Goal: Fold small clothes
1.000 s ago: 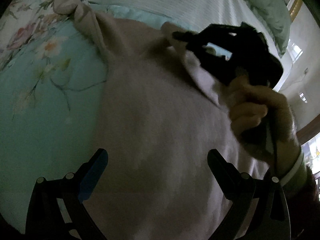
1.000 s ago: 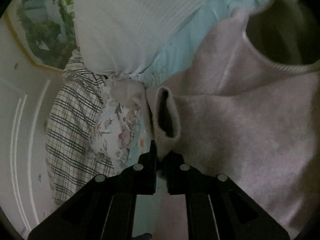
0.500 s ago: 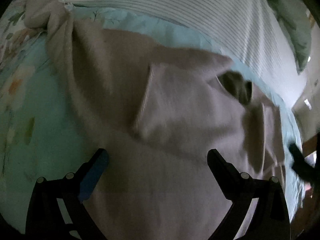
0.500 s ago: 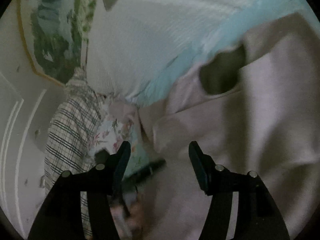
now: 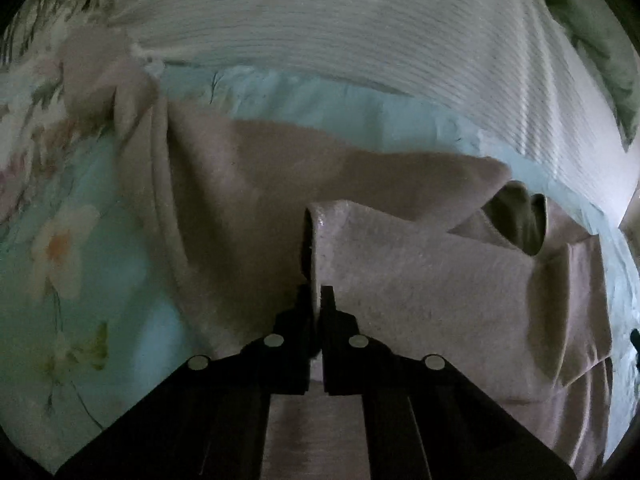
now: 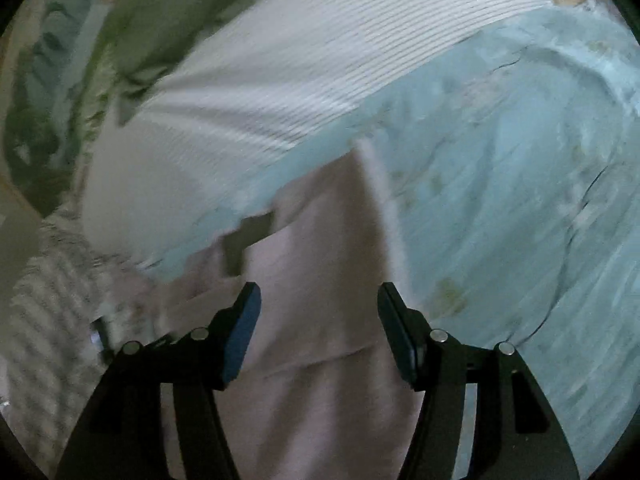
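A pale pink knit sweater lies spread on the floral turquoise bedsheet, its dark neck opening at the right. One sleeve is folded across the body, and its cuff stands just ahead of my left gripper. That gripper's jaws are closing and pinch the cuff's edge between the pads. In the right wrist view the same sweater is blurred. My right gripper hovers open over it with nothing between its fingers.
A white ribbed blanket lies across the bed beyond the sweater. A green pillow sits further back. A checked cloth lies at the left in the right wrist view. The other sleeve trails off to the upper left.
My left gripper went from wide open to shut on the sleeve cuff. My right gripper let go of the cuff, opened and swung away to the right over the sweater.
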A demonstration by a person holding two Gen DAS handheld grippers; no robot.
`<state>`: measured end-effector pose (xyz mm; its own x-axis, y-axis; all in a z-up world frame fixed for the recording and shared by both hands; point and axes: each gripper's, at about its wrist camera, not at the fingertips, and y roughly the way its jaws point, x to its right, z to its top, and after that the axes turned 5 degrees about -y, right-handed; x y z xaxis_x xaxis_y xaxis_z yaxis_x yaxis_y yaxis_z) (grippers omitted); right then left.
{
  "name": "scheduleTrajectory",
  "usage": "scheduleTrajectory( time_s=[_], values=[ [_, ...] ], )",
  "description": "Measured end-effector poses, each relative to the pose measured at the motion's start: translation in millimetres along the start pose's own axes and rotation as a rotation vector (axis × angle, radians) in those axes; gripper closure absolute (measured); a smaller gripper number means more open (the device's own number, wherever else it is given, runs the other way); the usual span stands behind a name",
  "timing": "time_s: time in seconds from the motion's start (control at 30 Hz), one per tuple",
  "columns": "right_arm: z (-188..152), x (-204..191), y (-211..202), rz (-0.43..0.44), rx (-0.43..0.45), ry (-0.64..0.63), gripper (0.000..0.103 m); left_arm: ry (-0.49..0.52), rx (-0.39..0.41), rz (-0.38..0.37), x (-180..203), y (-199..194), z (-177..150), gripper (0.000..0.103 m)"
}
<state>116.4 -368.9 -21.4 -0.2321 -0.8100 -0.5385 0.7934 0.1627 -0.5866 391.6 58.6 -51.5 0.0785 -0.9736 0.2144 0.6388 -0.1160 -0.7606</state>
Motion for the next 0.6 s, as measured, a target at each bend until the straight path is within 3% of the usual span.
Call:
scheduleTrajectory(
  time_s=[0.27, 0.3, 0.33, 0.5, 0.6],
  values=[
    [21, 8, 81, -0.087, -0.164, -0.094, 0.041, -0.094, 0.049, -0.027, -19, -11, -13, 0.101],
    [20, 4, 88, -0.095, -0.179, -0.112, 0.058, -0.099, 0.047, -0.03, -20, -11, -14, 0.101],
    [19, 0, 93, -0.103, -0.195, -0.147, 0.096, -0.097, 0.04, -0.031, -20, -11, -15, 0.101],
    [26, 8, 69, -0.141, -0.122, -0.144, 0.095, -0.074, 0.032, -0.05, -11, -15, -17, 0.101],
    [21, 14, 79, -0.191, -0.177, -0.13, 0.093, -0.052, 0.012, -0.021, -2, -7, -20, 0.101]
  ],
)
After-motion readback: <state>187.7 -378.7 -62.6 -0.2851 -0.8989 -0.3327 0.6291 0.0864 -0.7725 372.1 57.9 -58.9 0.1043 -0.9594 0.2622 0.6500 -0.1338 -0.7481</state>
